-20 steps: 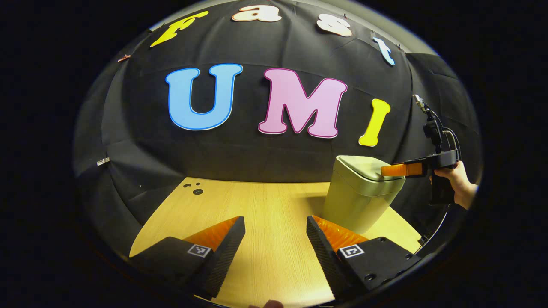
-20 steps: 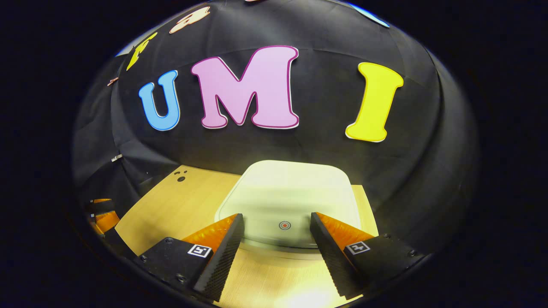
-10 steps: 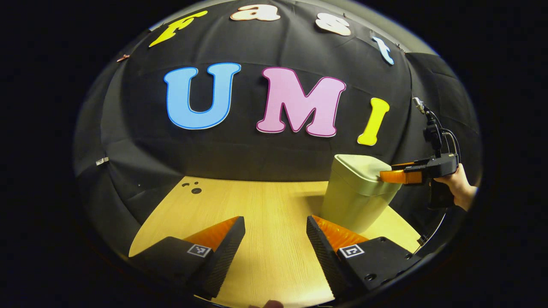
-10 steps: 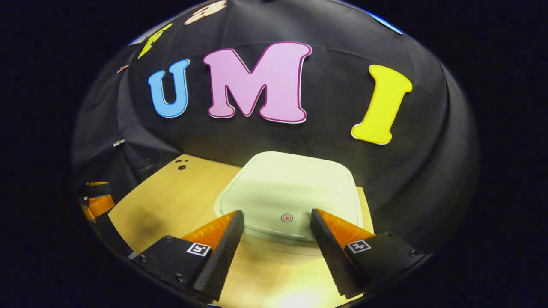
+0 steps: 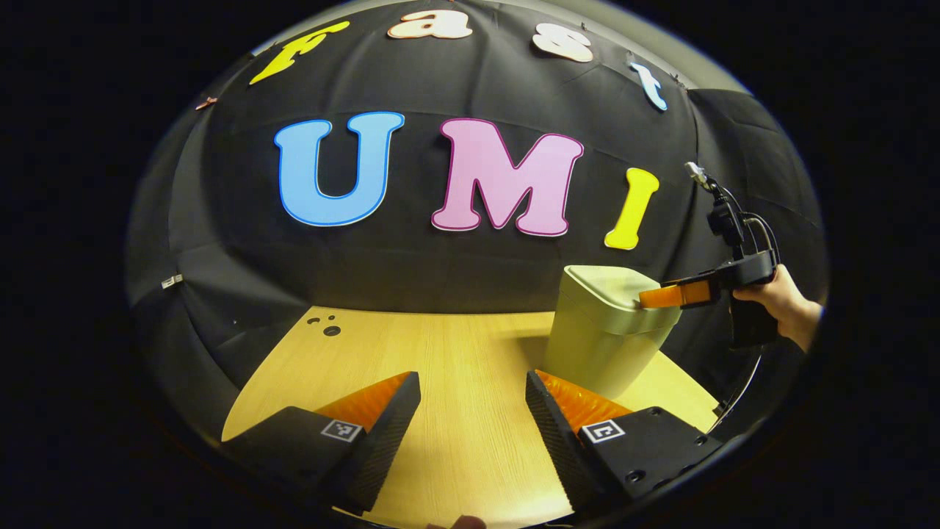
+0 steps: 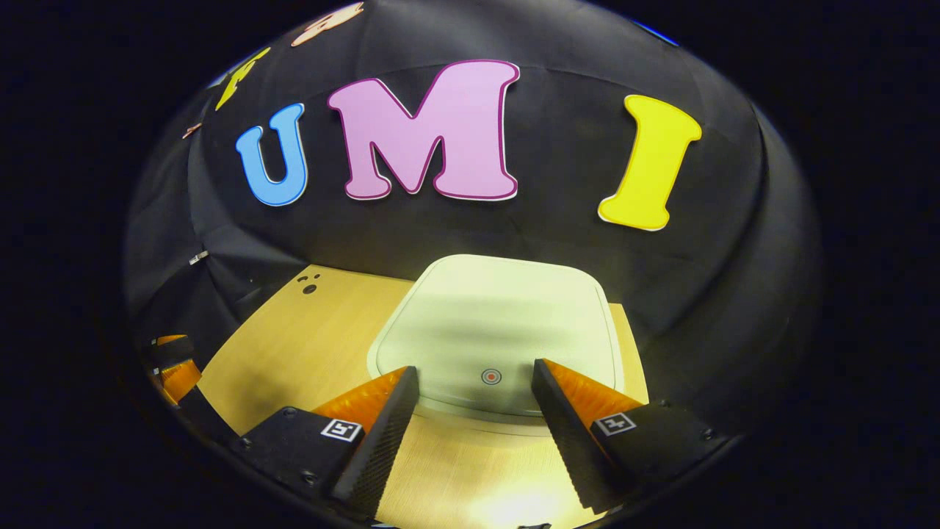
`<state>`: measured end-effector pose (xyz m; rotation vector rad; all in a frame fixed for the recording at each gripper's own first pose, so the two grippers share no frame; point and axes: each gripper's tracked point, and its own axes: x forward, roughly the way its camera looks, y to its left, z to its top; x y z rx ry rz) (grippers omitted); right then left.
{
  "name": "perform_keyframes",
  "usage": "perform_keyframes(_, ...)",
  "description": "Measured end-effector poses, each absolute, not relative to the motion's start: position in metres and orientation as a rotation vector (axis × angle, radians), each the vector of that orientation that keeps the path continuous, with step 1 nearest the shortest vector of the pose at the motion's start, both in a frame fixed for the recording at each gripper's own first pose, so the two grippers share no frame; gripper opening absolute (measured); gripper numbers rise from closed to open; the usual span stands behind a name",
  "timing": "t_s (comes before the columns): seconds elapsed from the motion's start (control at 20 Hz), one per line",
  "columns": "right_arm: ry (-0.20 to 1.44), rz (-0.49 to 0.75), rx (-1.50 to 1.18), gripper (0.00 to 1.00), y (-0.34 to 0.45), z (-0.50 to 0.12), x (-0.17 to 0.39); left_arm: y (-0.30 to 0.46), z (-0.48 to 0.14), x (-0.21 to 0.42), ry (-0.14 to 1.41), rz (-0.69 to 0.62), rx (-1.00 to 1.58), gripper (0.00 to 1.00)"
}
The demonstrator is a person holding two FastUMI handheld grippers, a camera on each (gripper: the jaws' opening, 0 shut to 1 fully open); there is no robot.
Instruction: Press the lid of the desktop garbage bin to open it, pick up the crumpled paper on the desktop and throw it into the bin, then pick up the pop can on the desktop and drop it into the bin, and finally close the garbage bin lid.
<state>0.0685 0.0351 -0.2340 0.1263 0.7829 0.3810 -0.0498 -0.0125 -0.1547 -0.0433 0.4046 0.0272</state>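
— On the bench, what stands?
— One bin, upright, lid shut, at the right rear.
— Hand-held grippers?
— Two. Right hand-held gripper, fingers apart, over the lid's front edge; left hand-held gripper, also spread, above bare wood.

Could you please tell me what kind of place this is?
Most likely a recording booth staged as a desktop. A black cloth wall encloses a light wooden tabletop, where a pale green plastic lidded bin stands, and a hand holds a gripper over its lid.
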Motion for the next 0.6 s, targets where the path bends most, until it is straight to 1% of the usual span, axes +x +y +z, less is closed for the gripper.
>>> perform_keyframes(0.2, 0.842, 0.404, 0.094, 1.00, 0.036, -0.236, 0.068, -0.012, -0.158, -0.051, 0.411, 0.020, -0.056, 0.93)
perform_keyframes(0.35, 0.813, 0.435, 0.119, 0.99, 0.036, -0.229, 0.071, -0.010, -0.158, -0.049, 0.408, 0.015, -0.061, 0.93)
perform_keyframes(0.5, 0.749, 0.408, 0.212, 0.98, 0.034, -0.215, 0.078, -0.005, -0.156, -0.044, 0.404, 0.022, -0.057, 0.93)
perform_keyframes(0.6, 0.693, 0.394, 0.219, 0.98, 0.030, -0.206, 0.081, -0.004, -0.152, -0.043, 0.395, 0.022, -0.056, 0.93)
